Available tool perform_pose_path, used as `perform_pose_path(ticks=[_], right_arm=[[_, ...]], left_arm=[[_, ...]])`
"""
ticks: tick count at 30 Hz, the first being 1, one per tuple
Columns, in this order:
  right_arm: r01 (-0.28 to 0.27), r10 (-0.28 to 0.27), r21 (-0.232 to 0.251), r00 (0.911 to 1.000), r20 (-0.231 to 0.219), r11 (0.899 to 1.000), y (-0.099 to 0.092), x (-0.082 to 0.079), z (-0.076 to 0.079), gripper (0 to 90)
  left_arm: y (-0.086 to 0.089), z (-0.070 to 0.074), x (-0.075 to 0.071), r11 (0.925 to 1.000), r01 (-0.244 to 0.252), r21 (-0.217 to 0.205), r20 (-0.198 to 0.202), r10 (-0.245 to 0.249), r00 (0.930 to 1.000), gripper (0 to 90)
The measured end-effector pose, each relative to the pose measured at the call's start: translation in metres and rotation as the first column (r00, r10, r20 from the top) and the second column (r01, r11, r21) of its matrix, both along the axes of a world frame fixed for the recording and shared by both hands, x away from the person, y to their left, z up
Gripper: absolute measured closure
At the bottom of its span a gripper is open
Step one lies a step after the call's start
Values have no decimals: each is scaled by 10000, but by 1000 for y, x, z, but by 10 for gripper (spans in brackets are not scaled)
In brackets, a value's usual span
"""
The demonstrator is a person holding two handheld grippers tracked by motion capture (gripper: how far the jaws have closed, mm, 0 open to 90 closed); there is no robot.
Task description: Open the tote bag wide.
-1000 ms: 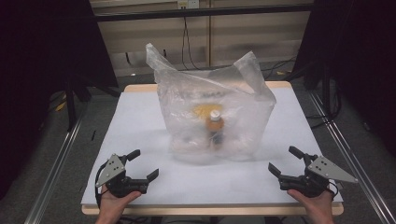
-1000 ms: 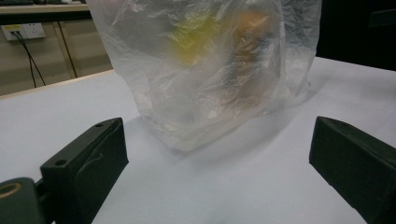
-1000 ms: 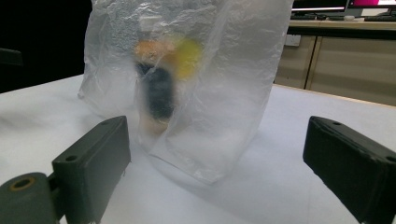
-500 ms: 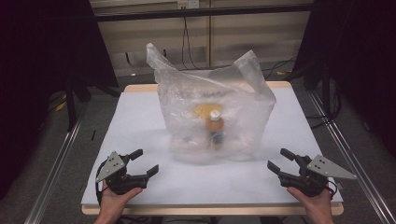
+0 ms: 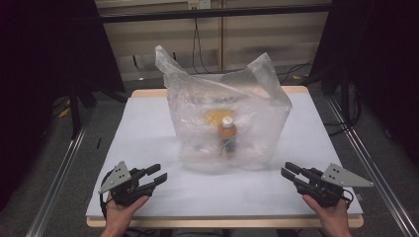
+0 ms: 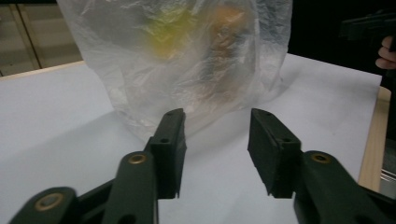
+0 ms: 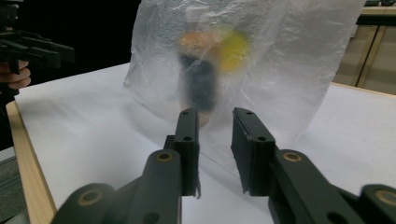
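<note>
Now the clear plastic bag stands upright near the middle of the white table top, slightly toward the far edge, its 2 handle loops sticking up and its mouth loosely open. Through the film I can make out a small bottle with a white cap standing inside, with something yellow behind it; anything else in there is too blurred to name. Nothing about the bag has shifted compared with the 2 earlier high-view pictures: same slump, same spot. What changed is my tongs. My left gripper and my right gripper sit at the near corners of the table, well apart from the bag, both pointing inward at it. Both sets of jaws have just been closing from wide to a narrower gap, with nothing between them; the left gripper view and the right gripper view each show bare table between the pads, the right pair nearer together than the left. So both are partly closed on air, gripping nothing. My reading: this is a jaw check before the approach, and the work on the bag is not yet begun.
</note>
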State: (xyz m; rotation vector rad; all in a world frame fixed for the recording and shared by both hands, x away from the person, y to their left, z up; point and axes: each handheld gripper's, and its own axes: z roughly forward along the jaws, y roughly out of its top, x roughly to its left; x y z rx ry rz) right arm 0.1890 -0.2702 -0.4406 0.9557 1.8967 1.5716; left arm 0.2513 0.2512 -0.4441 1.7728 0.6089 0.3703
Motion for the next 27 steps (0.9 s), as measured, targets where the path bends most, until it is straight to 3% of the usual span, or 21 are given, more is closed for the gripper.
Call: perform_pose_path(ticks=[4, 8, 11, 12, 14, 16, 17, 18, 20, 22, 23, 25, 27], right_arm=[[-69, 69, 18, 10000, 57, 10000, 0, 0, 3, 795], [-267, 265, 160, 9996, 98, 9995, 1, 1, 8, 895], [-527, 532, 159, 9981, -304, 9985, 3, 5, 12, 900], [-597, 603, 141, 9973, -419, 9981, 4, 6, 14, 900], [-742, 757, 276, 9955, -572, 9969, 6, 9, 15, 900], [-833, 841, 158, 9947, -592, 9964, 8, 11, 18, 900], [-908, 921, 234, 9938, -619, 9956, 10, 13, 20, 900], [-924, 936, 216, 9935, -645, 9955, 11, 14, 22, 900], [-933, 945, 195, 9928, -738, 9954, 12, 15, 23, 900], [-1110, 1124, 204, 9895, -911, 9936, 18, 21, 27, 900], [-1111, 1117, 115, 9892, -947, 9937, 20, 23, 28, 900], [-1228, 1226, 37, 9884, -895, 9924, 24, 28, 31, 900], [-1268, 1268, 62, 9879, -893, 9919, 28, 33, 34, 900]], left_arm=[[-1, 2, 0, 10000, 68, -51, -142, -69, 9999, 622], [-5, 4, 2, 9992, 389, -53, -548, -391, 9977, 754], [-6, 7, 5, 9971, 766, 23, -596, -764, 9953, 810], [-8, 8, 4, 9979, 653, -2, -771, -652, 9949, 815], [-9, 8, 4, 9976, 666, 174, -752, -651, 9950, 848], [-11, 8, 5, 9963, 846, 154, -814, -831, 9932, 880], [-12, 9, 7, 9933, 1159, 34, -850, -1152, 9897, 894], [-14, 10, 6, 9956, 941, 22, -841, -936, 9921, 900], [-16, 12, 9, 9917, 1282, 71, -876, -1271, 9880, 900], [-26, 11, 12, 9890, 1420, 421, -931, -1377, 9861, 900], [-29, 10, 14, 9863, 1624, 300, -1067, -1584, 9816, 900], [-37, 10, 16, 9811, 1853, 553, -1125, -1783, 9775, 900], [-43, 11, 19, 9804, 1924, 423, -1228, -1860, 9748, 900]])
